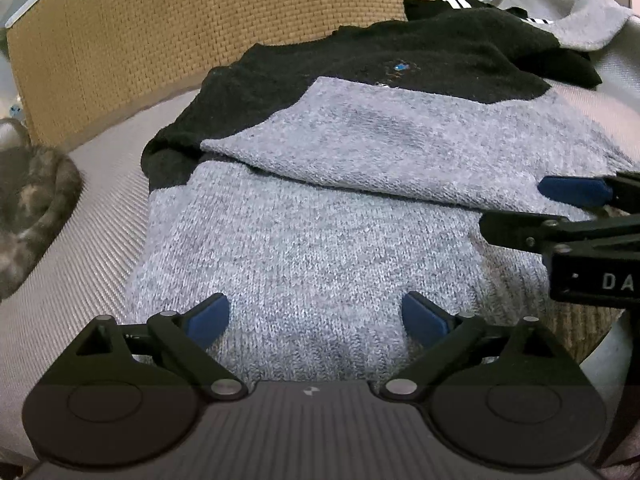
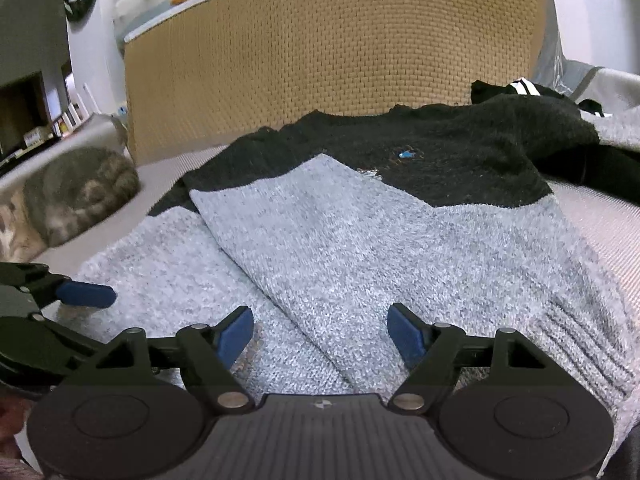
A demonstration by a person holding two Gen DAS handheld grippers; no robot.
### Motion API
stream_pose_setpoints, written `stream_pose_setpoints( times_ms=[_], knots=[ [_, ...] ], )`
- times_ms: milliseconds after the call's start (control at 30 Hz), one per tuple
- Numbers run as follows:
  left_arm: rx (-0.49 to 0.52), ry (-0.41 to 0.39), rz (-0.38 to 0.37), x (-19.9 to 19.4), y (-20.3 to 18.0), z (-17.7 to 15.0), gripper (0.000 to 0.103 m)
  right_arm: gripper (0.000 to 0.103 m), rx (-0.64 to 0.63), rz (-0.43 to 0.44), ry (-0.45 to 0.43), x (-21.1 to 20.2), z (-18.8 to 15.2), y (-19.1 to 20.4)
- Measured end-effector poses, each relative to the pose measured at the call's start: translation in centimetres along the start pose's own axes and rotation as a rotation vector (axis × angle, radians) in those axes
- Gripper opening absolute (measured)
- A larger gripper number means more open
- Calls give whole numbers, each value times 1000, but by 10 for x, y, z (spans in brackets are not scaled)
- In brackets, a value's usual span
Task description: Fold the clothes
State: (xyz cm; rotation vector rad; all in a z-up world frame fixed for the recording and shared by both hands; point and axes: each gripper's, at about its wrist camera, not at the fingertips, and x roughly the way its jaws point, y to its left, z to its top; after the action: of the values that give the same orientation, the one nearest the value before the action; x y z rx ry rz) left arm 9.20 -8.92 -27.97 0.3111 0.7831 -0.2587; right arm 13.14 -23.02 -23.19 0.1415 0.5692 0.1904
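A knit sweater lies flat, its grey body (image 1: 320, 240) near me and its black top (image 1: 360, 68), with a small blue emblem, far away. One grey sleeve (image 2: 320, 220) is folded diagonally across the body. My left gripper (image 1: 316, 318) stands open over the near hem, nothing between its fingers. My right gripper (image 2: 320, 336) is open too, over the lower end of the folded sleeve. In the left wrist view the right gripper comes in from the right edge, and one of its blue fingertips (image 1: 572, 192) shows. One of the left gripper's fingertips (image 2: 86, 295) shows at the left edge of the right wrist view.
The sweater rests on a ribbed grey cushion (image 1: 80, 248) before a tan woven backrest (image 2: 328, 48). A curled grey cat (image 2: 76, 196) lies left of the sweater. More clothes, one black with white stripes (image 1: 452, 2) and one grey (image 1: 592, 20), are piled at the back right.
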Motion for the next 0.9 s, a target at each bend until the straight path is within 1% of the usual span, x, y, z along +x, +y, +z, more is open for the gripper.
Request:
stream_pose_setpoints(
  times_ms=[200, 500, 567, 600, 700, 800, 833, 900],
  knots=[
    [-18, -1, 1, 0, 2, -1, 97, 78, 45, 54, -26, -4, -2, -10],
    [-2, 7, 47, -2, -7, 0, 97, 77, 109, 141, -63, -13, -5, -26],
    [11, -4, 71, -5, -11, 0, 97, 77, 131, 157, -76, -16, -5, -30],
    [28, -19, 76, -8, -13, 0, 95, 75, 141, 163, -82, -17, -4, -32],
    [79, -66, 93, -16, -20, 1, 88, 75, 164, 147, -154, -30, -1, -36],
    [153, -158, 110, -28, -31, 8, 88, 75, 167, 121, -225, -45, 5, -42],
    [149, -163, 96, -28, -33, 13, 88, 75, 164, 108, -245, -49, 8, -43],
    [137, -170, 68, -26, -36, 23, 88, 75, 203, 69, -264, -54, 13, -56]
  ],
)
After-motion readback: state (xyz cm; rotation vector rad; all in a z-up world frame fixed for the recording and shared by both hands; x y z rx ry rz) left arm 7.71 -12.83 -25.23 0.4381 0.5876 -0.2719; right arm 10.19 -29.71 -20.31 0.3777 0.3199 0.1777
